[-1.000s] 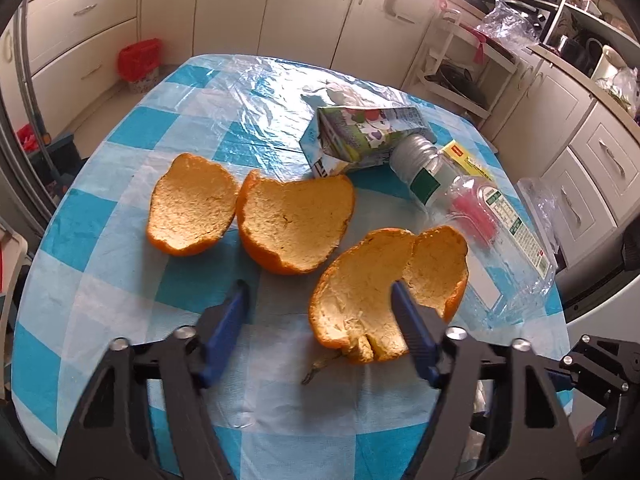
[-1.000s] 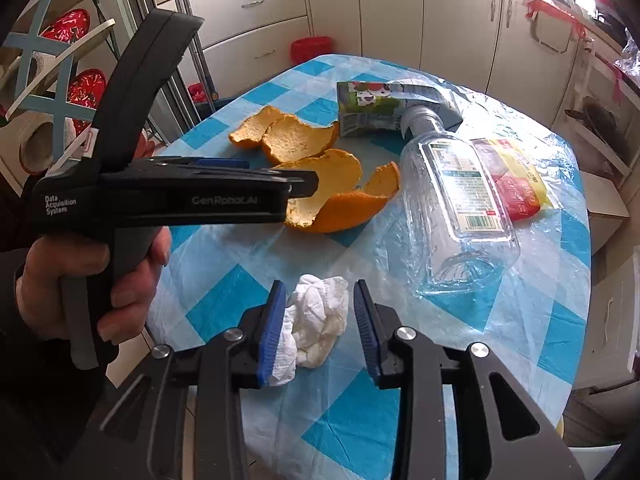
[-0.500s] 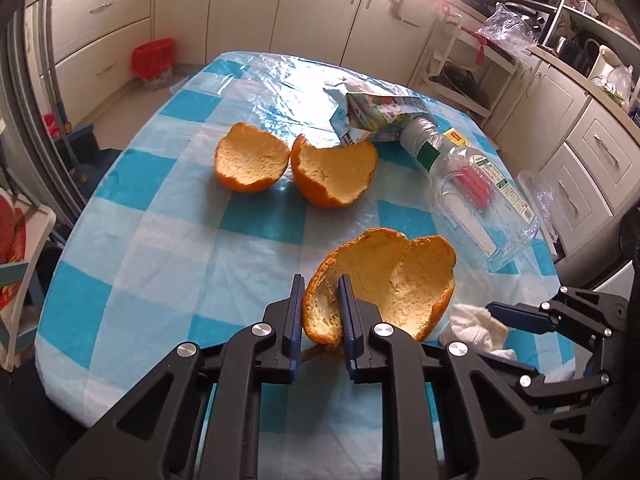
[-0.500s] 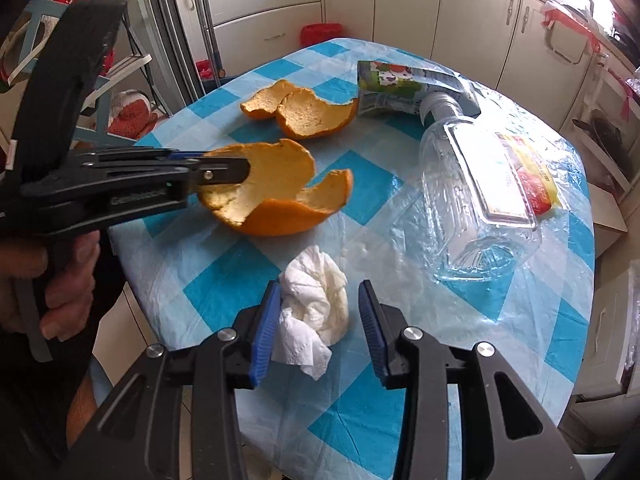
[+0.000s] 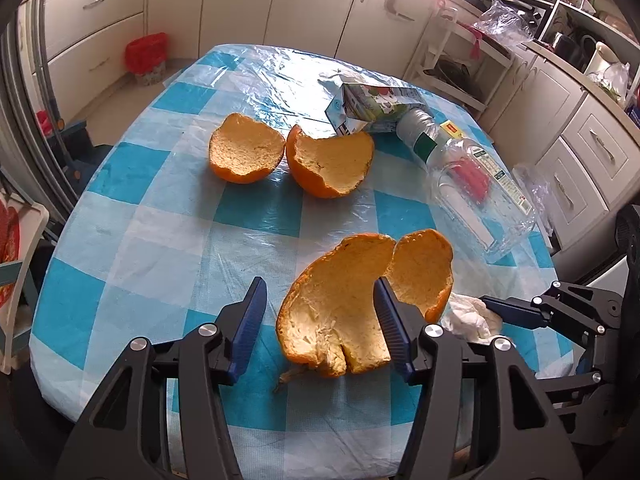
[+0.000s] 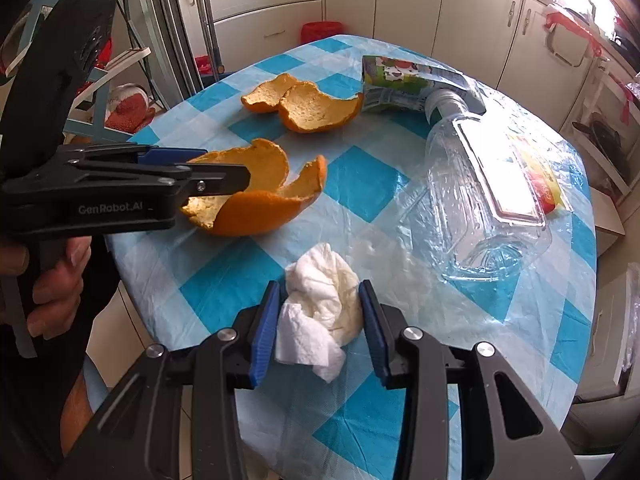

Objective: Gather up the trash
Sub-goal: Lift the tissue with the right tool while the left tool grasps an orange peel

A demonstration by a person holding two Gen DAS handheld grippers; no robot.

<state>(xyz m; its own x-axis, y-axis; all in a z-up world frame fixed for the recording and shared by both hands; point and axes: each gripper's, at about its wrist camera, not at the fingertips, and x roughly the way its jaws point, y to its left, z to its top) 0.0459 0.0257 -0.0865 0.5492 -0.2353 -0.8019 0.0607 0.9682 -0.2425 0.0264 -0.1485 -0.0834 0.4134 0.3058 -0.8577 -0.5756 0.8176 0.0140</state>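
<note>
Left gripper [image 5: 320, 312]: jaws just reopened, now wide and gripping nothing. Large orange peel [image 5: 360, 300] lies between them, long axis toward 1 o'clock. Right gripper [image 6: 318, 328]: pads closed against the crumpled tissue [image 6: 320, 308]. Left hand is nearer the peel.

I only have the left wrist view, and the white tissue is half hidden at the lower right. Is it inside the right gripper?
Observer: Yes. In the right wrist view the crumpled tissue sits between the pads of the right gripper, and both seem to press on it.
Operator: Is anything else caught with it?
Observer: No. A strip of bare cloth separates it from the big orange peel and from the clear bottle.
Operator: What is the red thing showing through the bottle?
Observer: A yellow and red packet lying flat on the bottle's far side.
</note>
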